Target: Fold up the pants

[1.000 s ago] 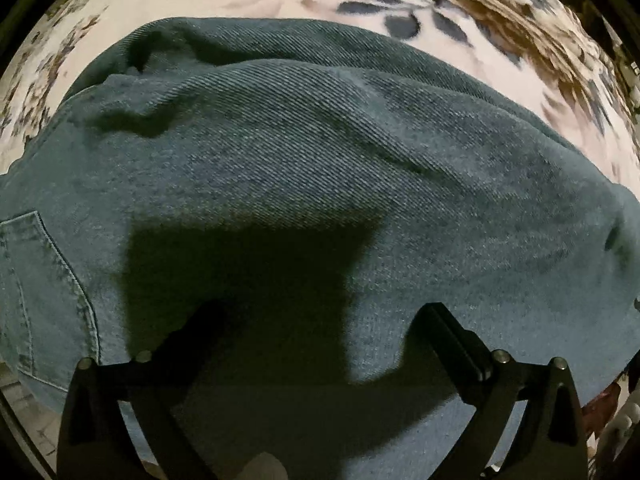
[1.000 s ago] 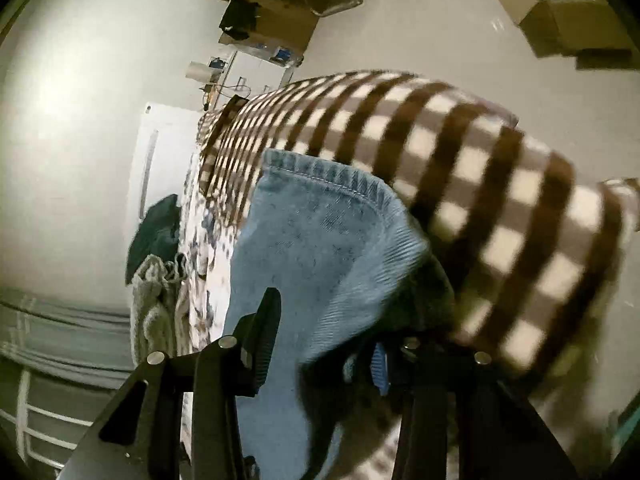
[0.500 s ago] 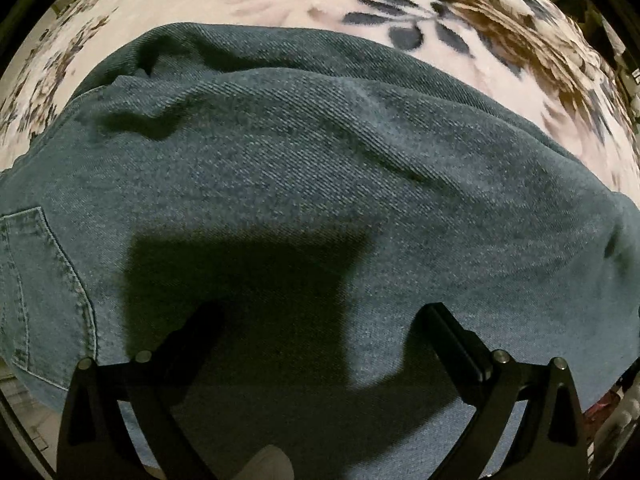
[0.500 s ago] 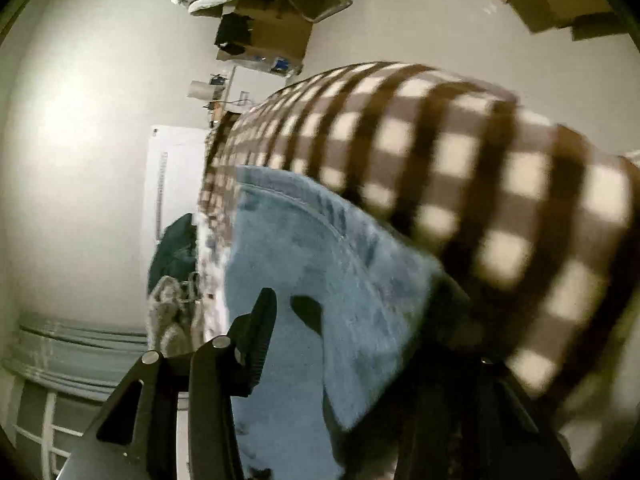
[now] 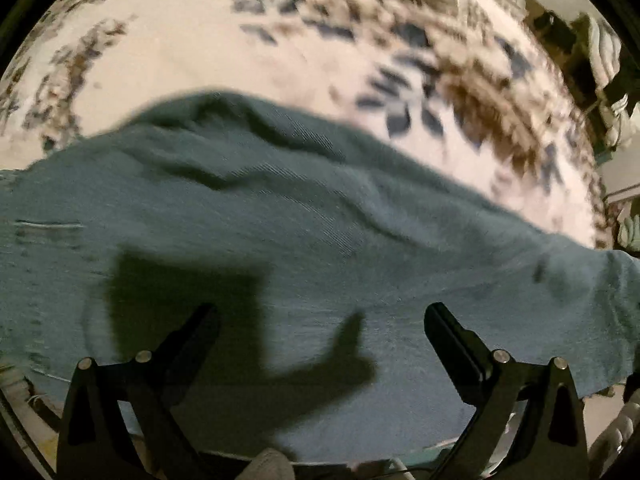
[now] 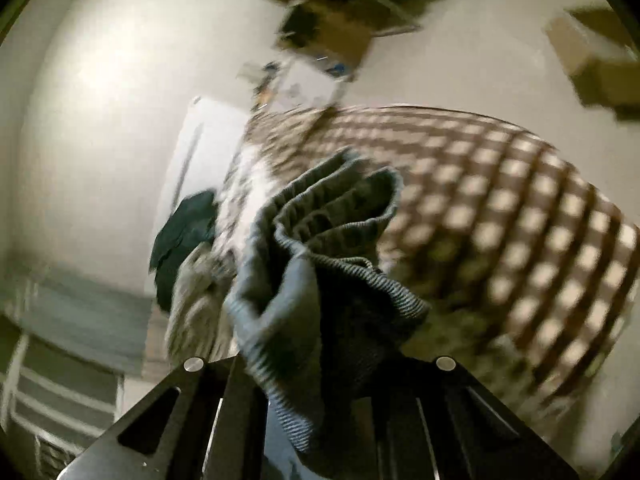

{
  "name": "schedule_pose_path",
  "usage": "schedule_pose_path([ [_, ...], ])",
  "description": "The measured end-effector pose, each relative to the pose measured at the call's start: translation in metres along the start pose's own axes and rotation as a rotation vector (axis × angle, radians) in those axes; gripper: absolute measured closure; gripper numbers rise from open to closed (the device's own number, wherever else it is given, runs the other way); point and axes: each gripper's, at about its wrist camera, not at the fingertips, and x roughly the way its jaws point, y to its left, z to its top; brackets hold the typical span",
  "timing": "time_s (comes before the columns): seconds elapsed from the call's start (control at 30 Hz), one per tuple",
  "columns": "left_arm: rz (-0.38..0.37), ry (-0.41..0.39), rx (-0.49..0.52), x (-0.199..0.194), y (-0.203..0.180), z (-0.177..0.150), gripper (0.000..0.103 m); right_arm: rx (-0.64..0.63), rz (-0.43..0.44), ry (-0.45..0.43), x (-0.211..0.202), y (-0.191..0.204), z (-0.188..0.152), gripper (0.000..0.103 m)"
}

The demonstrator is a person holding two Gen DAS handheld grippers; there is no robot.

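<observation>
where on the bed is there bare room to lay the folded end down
Bare floral bedspread lies beyond the far edge of the jeans, widest at upper left. The open left hand-held gripper hovers over denim filling the near side. The far right edge is crowded with clutter. The right hand-held gripper grips bunched denim beside a checkered blanket.

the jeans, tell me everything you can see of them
The jeans are blue-grey denim with a visible twill weave, spread rumpled across a floral-print bedspread. The open left gripper hangs above them, its shadow on the cloth. The right gripper is shut on a bunched, stitched edge, lifted before a checked blanket.
</observation>
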Motion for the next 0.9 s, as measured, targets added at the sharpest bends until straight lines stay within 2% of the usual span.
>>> schedule_pose_path([
  [0.17, -0.022, -0.040, -0.043, -0.048, 0.050, 0.004, 0.000, -0.162, 0.044, 0.079, 0.023, 0.107, -0.057, 0.093],
  [0.27, -0.008, -0.057, -0.072, -0.062, 0.089, -0.004, 0.000, -0.254, 0.073, 0.174, 0.059, 0.162, -0.118, 0.093],
  [0.33, 0.007, -0.071, -0.096, -0.072, 0.114, -0.010, 0.000, -0.301, 0.082, 0.256, 0.086, 0.183, -0.168, 0.093],
  [0.37, 0.015, -0.075, -0.105, -0.075, 0.126, -0.013, 0.000, -0.324, 0.083, 0.287, 0.099, 0.190, -0.186, 0.093],
  [0.47, 0.047, -0.067, -0.140, -0.077, 0.167, -0.025, 0.000, -0.451, 0.045, 0.416, 0.141, 0.199, -0.270, 0.093],
  [0.57, 0.061, -0.044, -0.176, -0.075, 0.211, -0.039, 0.000, -0.561, -0.050, 0.549, 0.187, 0.190, -0.351, 0.093],
  [0.67, 0.105, -0.027, -0.203, -0.070, 0.248, -0.050, 0.000, -0.680, -0.178, 0.596, 0.216, 0.179, -0.397, 0.093],
  [0.73, 0.119, -0.027, -0.230, -0.068, 0.267, -0.055, 0.000, -0.731, -0.265, 0.627, 0.232, 0.174, -0.410, 0.086],
  [0.77, 0.120, -0.028, -0.241, -0.067, 0.273, -0.056, 0.000, -0.736, -0.272, 0.661, 0.236, 0.176, -0.416, 0.073],
  [0.8, 0.114, -0.028, -0.250, -0.067, 0.277, -0.055, 0.000, -0.733, -0.239, 0.710, 0.235, 0.179, -0.422, 0.052],
  [0.87, 0.084, -0.035, -0.255, -0.066, 0.278, -0.051, 0.000, -0.687, -0.125, 0.813, 0.230, 0.187, -0.424, 0.038],
  [0.9, 0.060, -0.040, -0.250, -0.066, 0.273, -0.046, 0.000, -0.646, -0.061, 0.863, 0.225, 0.191, -0.421, 0.038],
])
